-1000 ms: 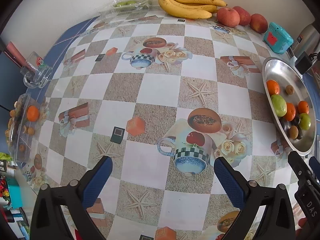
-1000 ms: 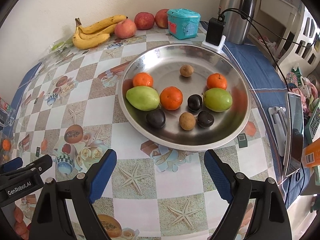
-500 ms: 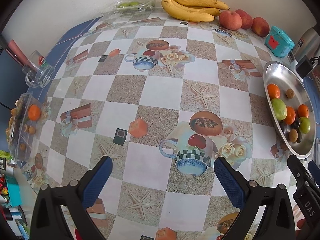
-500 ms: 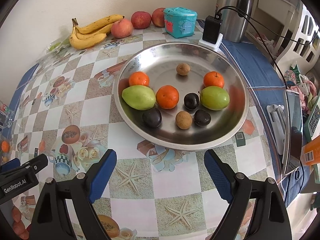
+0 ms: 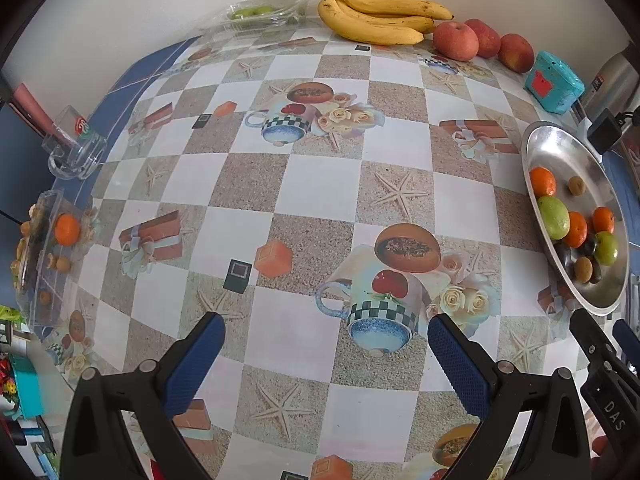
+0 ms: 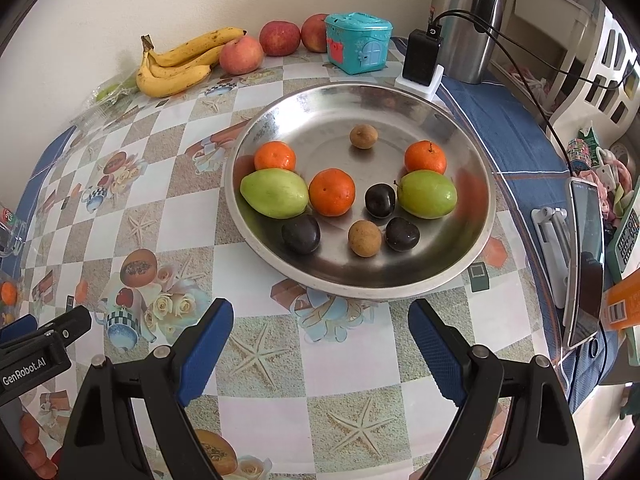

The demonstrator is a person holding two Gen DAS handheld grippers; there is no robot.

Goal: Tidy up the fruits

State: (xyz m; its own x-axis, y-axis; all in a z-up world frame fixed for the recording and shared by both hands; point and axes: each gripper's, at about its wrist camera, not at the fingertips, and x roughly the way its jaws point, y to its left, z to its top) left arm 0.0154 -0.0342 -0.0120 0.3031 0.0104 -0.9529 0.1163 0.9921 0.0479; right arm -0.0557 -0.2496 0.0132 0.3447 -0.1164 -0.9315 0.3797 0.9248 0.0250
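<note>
Both the left gripper (image 5: 323,344) and right gripper (image 6: 321,330) are held wide apart, empty. Small, light, smooth fruits lie in the metal dish (image 6: 476,236) near the table's right edge; the firm orange (image 6: 331,192) is best pinched across its middle.

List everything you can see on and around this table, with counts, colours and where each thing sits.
metal plate: 1, silver, right side of table
oranges: 3, orange, in plate
green fruits: 2, in plate
dark plums: 3, near-black, in plate
small brown fruits: 2, in plate
bananas: 1 bunch, yellow, by wall
apples: 3, red, by wall
toy house box: 1, teal, beside apples
thermos: 1, steel, back right
phone: 1, on stand, right edge
clear tray: 1, left edge, holding an orange
left tool: open, empty
right tool: open, empty
</note>
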